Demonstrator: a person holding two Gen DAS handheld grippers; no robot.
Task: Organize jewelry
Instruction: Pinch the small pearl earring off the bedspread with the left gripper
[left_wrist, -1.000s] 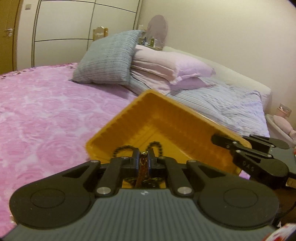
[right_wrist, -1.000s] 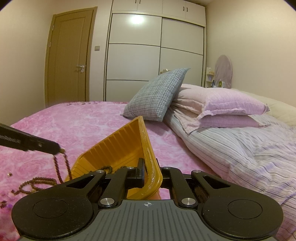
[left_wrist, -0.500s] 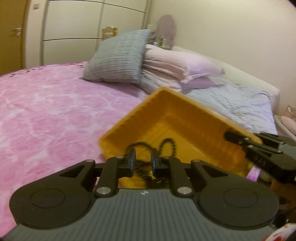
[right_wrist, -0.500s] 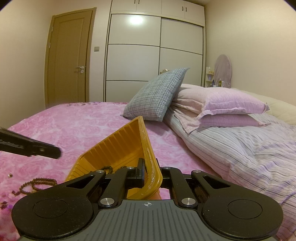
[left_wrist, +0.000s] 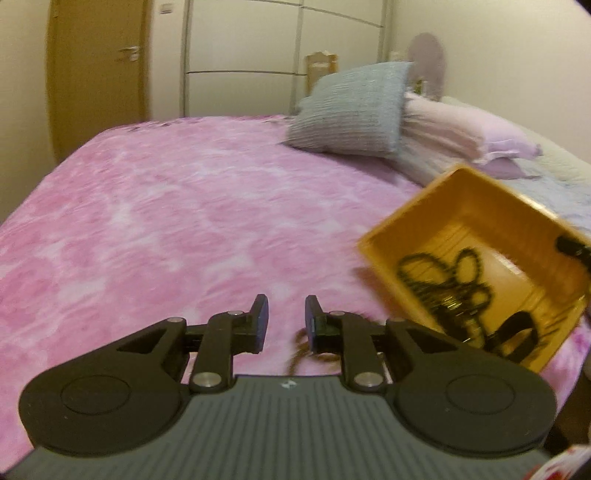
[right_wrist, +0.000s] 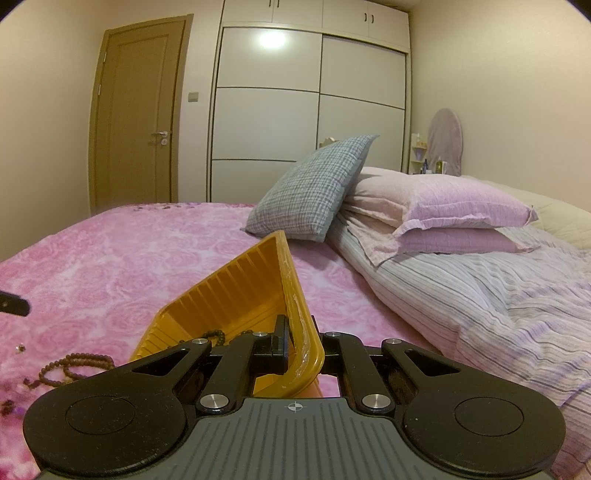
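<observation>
Compared with a second ago, the left gripper (left_wrist: 283, 319) is swung left off the yellow tray (left_wrist: 439, 206); its fingers are opening, empty, over the pink bedspread (left_wrist: 166, 221). A brown bead strand (left_wrist: 295, 350) lies beneath. Black beads (left_wrist: 439, 280) are seen in the tray only here. The right gripper (right_wrist: 303, 341) is clamped on the tray's rim; one brown bead necklace (right_wrist: 74, 363) lies left of it.

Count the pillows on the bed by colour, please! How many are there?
Grey checked pillow: 1
Pink pillows: 2
Total: 3
</observation>
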